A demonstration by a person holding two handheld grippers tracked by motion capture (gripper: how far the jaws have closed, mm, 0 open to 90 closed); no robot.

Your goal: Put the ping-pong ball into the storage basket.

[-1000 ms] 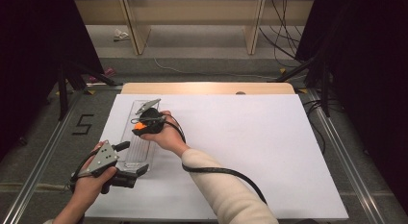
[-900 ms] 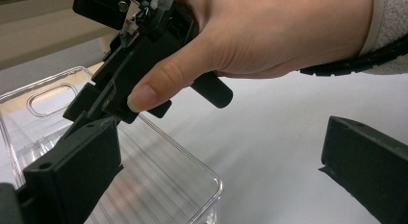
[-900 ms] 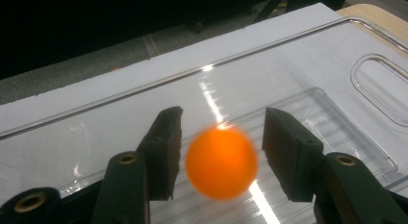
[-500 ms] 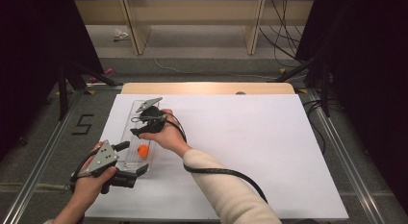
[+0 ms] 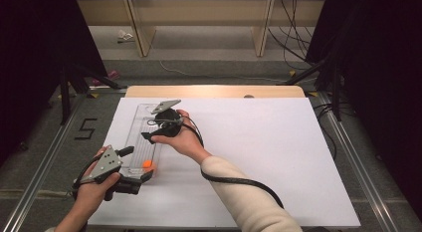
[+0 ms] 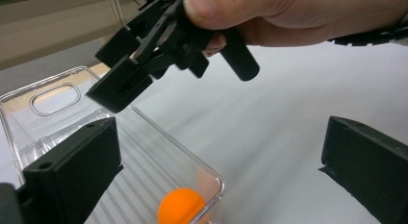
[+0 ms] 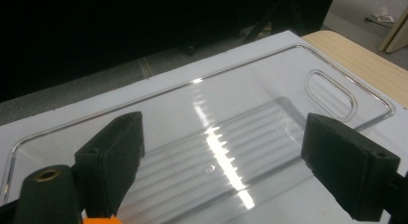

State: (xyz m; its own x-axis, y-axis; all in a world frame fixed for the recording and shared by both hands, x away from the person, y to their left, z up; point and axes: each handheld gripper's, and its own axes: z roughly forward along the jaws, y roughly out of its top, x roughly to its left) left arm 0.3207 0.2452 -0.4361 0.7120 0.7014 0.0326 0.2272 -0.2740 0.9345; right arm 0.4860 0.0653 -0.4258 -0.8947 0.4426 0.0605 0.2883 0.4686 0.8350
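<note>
- Your right gripper [image 5: 149, 136] hangs over the clear tray [image 5: 135, 123]; its jaws have just been opening, stand wide, and grip nothing.
- The orange ball [image 5: 148, 164] lies inside the tray at its near end, apart from both grippers.
- Your left gripper [image 5: 143, 176] sits at that near end, jaws wide, empty.

The high view looks forward and down on the whole surface [image 5: 259, 157] from above the person's side. Each gripper view rides close over the clear plastic tray [image 5: 142, 137], the shared landmark: the left one looks along it from its near end, the right one across its ribbed floor.
</note>
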